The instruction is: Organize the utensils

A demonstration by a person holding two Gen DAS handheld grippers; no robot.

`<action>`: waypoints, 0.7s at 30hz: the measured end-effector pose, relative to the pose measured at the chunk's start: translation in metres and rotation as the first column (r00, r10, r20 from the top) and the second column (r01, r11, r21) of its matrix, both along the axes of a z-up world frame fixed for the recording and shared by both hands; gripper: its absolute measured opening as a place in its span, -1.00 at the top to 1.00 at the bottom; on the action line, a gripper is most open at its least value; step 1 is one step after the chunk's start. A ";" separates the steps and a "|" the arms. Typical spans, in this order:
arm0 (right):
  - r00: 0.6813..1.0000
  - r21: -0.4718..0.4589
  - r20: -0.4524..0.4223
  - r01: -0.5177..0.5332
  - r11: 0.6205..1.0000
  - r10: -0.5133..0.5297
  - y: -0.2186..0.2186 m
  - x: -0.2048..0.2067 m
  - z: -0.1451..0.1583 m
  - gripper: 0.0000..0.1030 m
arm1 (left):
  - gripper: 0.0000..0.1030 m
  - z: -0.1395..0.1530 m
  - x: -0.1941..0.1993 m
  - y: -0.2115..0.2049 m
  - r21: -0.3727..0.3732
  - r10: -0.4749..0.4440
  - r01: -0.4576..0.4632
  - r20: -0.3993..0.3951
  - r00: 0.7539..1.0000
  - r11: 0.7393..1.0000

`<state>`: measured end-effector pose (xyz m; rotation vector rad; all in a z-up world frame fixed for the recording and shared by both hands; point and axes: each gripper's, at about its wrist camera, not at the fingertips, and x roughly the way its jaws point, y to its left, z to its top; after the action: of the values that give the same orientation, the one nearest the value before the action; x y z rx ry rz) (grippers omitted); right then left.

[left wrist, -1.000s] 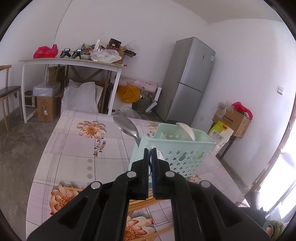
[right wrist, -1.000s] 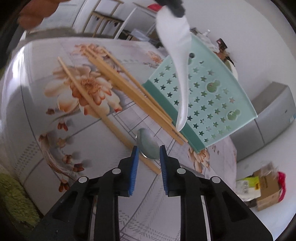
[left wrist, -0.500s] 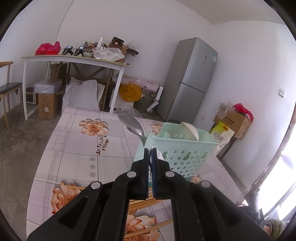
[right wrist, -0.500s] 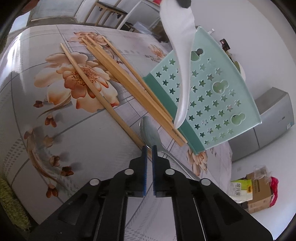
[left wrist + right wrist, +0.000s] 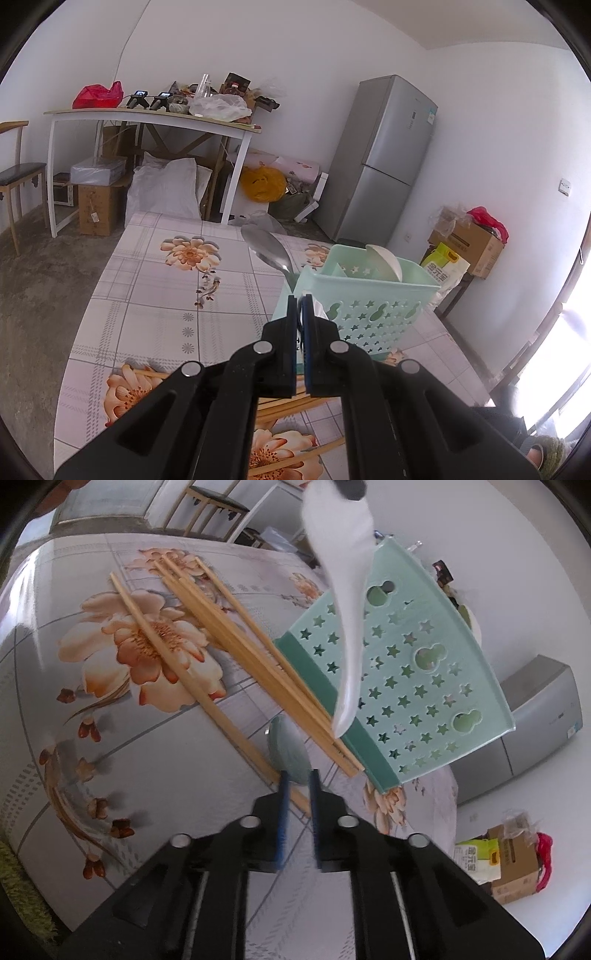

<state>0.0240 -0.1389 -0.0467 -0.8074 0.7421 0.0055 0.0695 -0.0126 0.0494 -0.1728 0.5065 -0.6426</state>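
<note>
Right wrist: right claw [image 5: 298,775] just reopening astride blurred spoon [image 5: 286,749]; left claw [image 5: 301,300] clamped on white spoon [image 5: 345,590]

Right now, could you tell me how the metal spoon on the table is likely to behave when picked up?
The metal spoon looks thin and stiff, so it should not bend. Its polished bowl would probably slip in a loose pinch. It seems to rest against a chopstick, so lifting may nudge that.
</note>
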 end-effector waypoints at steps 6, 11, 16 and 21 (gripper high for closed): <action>0.994 0.129 -0.020 0.108 0.986 -0.107 -0.029 0.013 0.015 0.63 | 0.96 0.001 0.000 0.000 0.001 -0.002 0.002 -0.001 1.000 1.000; 0.984 0.248 -0.103 0.169 0.954 -0.148 -0.056 0.026 0.016 0.60 | 0.96 0.000 0.000 0.000 0.000 0.000 0.000 -0.002 1.000 1.000; 0.978 0.343 -0.177 0.164 0.925 -0.108 -0.068 0.029 0.020 0.60 | 0.96 0.001 0.001 0.001 0.000 0.004 -0.004 -0.005 1.000 1.000; 0.984 0.317 -0.176 0.096 0.944 -0.041 -0.060 0.023 0.023 0.47 | 0.96 0.000 0.004 0.002 -0.001 0.008 -0.008 -0.014 1.000 1.000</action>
<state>0.0475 -0.1993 -0.0234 -0.4690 0.9003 0.1313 0.0731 -0.0109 0.0491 -0.1799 0.5186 -0.6345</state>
